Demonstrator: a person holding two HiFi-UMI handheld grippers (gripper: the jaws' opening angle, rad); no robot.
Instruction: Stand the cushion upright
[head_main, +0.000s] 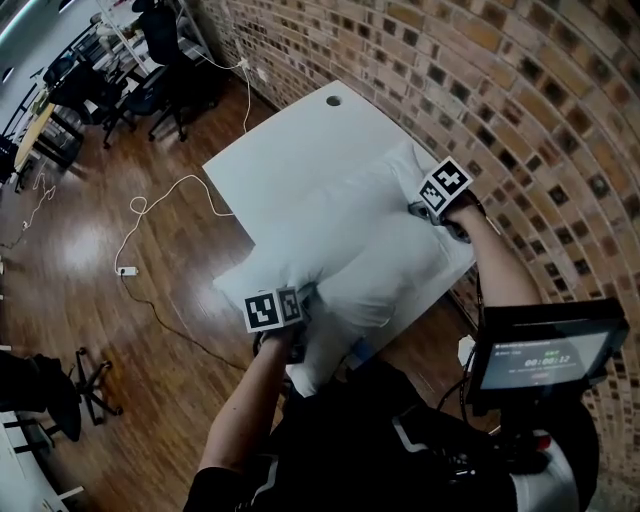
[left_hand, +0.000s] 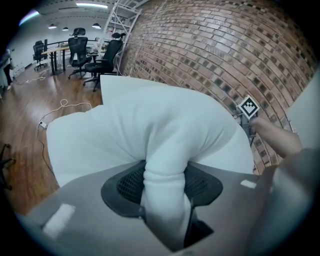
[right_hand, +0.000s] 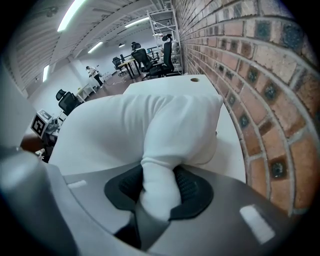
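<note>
Cushion (head_main: 340, 250) stretches lengthwise from left gripper (head_main: 310, 296) to right gripper (head_main: 418, 208), each clamped on a bunched end.

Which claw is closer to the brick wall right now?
Right. The right claw grips the cushion beside the wall; the left claw grips its opposite end, away from it.

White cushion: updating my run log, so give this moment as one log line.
left gripper: shut on white fabric cushion | right gripper: shut on cushion | cushion: bunched, on white table
</note>
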